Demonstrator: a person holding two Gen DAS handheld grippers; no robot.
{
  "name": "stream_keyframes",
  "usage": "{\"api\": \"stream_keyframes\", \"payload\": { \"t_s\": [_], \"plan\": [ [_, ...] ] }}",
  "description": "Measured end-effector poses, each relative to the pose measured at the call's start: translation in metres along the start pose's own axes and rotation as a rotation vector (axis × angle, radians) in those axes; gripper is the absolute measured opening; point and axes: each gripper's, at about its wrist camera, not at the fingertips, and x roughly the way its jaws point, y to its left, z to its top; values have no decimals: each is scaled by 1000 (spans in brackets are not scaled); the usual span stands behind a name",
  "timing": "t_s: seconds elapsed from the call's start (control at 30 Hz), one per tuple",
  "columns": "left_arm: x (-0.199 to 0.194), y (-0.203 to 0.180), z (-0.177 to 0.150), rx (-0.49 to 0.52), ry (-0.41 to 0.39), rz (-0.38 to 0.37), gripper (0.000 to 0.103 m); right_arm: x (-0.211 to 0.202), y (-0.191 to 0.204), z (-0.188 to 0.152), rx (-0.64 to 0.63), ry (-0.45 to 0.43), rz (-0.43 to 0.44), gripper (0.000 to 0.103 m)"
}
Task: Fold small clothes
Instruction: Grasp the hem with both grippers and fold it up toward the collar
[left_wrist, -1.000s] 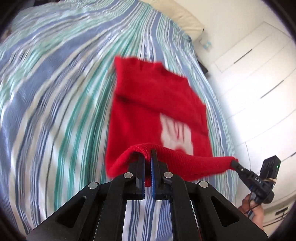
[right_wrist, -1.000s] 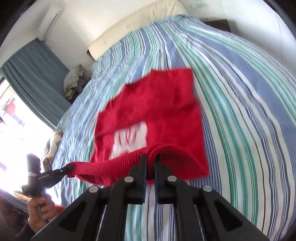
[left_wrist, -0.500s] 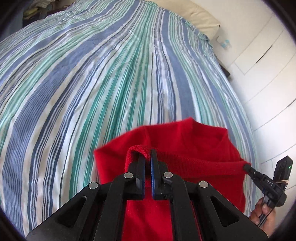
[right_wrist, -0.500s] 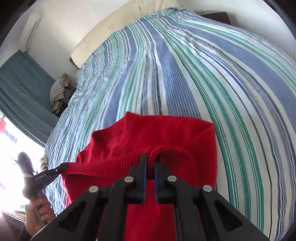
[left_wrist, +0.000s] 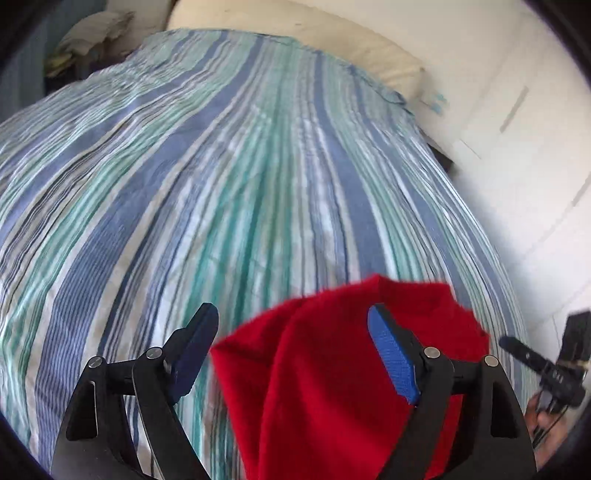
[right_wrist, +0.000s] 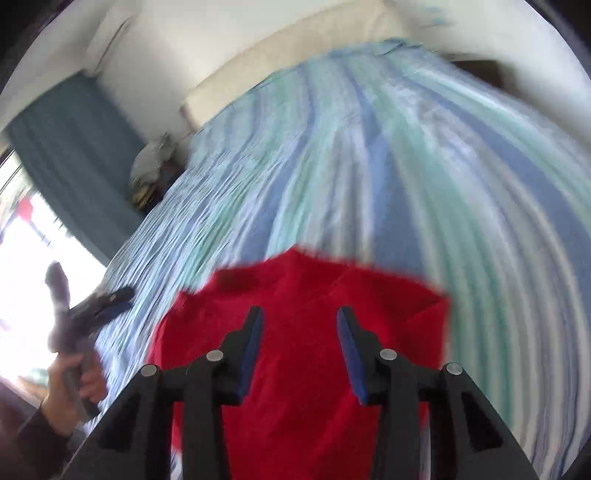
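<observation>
Both the left gripper (left_wrist: 291, 354) and the right gripper (right_wrist: 299, 350) hang with jaws spread wide and empty above the red knit sweater (right_wrist: 306, 332), which lies folded on the striped bedspread (left_wrist: 229, 177), apparently released so the fold settles.

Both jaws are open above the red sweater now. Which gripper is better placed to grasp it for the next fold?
Probably the right gripper: the red sweater lies centred under its open jaws. The left gripper sits over its edge.
</observation>
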Motion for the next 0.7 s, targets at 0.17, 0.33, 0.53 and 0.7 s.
{"api": "stream_keyframes", "payload": {
  "t_s": [0.17,0.33,0.53,0.7],
  "plan": [
    [25,-25,-75,250,193,146,86,19,5,-64,-97,213,-64,44],
    [-20,31,-102,80,158,211,88,-30,-24,-86,-83,134,-338,44],
    [-80,29,-154,72,148,220,90,-81,16,-131,-148,95,-294,52],
    [-97,5,-214,103,167,261,96,-83,47,-195,-148,98,-300,52]
  ]
}}
